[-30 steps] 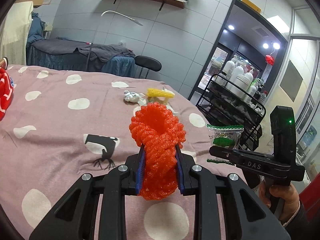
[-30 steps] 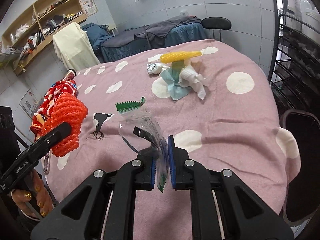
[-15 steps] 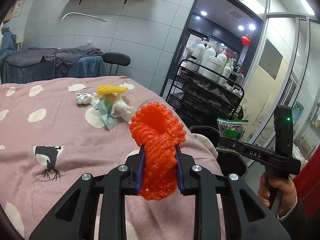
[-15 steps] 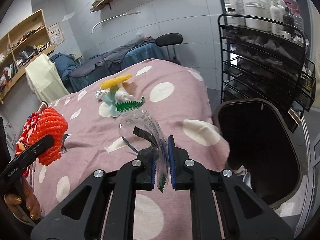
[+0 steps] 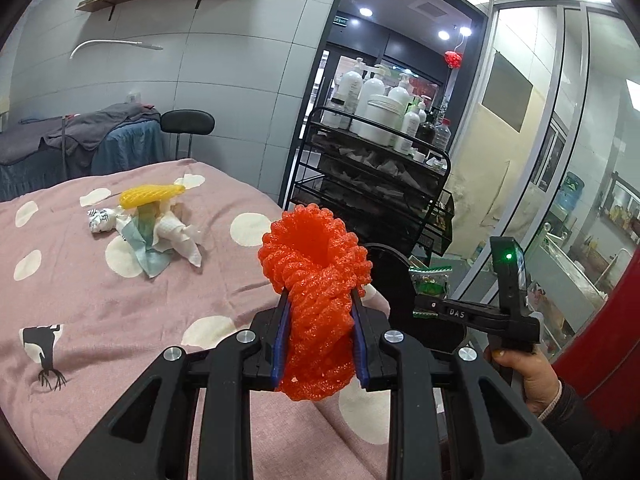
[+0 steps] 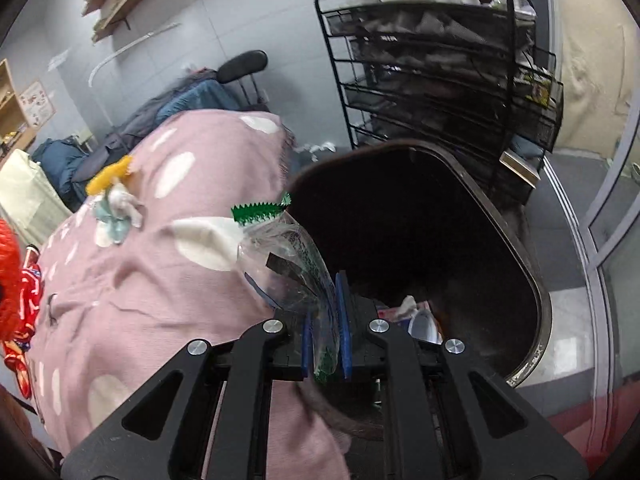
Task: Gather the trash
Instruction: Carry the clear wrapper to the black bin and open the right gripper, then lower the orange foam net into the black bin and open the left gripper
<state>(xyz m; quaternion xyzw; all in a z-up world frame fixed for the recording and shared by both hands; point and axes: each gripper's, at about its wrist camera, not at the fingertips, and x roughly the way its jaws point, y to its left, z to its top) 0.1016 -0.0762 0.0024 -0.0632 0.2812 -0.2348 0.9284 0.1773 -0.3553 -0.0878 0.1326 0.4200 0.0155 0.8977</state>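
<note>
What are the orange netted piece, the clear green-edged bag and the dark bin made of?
Orange netted piece: likely foam fruit netting, matte, with an open woven mesh that squashes in the left gripper.
Clear green-edged bag: thin glossy plastic film, see-through and crinkled.
Dark bin: probably hard plastic, with a smooth rim.

Your bed (image 5: 100, 300) wears a pink cover with white polka dots and a small black deer print (image 5: 44, 354) near its left edge. Toward its far end lies a little heap of trash: a yellow foam net (image 5: 150, 195) on top, a crumpled white wrapper (image 5: 100, 220) just beside it, white tissue (image 5: 180, 232) and a pale blue-green sheet (image 5: 148, 252) beneath. In your right wrist view, a red patterned cloth (image 6: 26, 308) lies at the bed's left edge.
</note>
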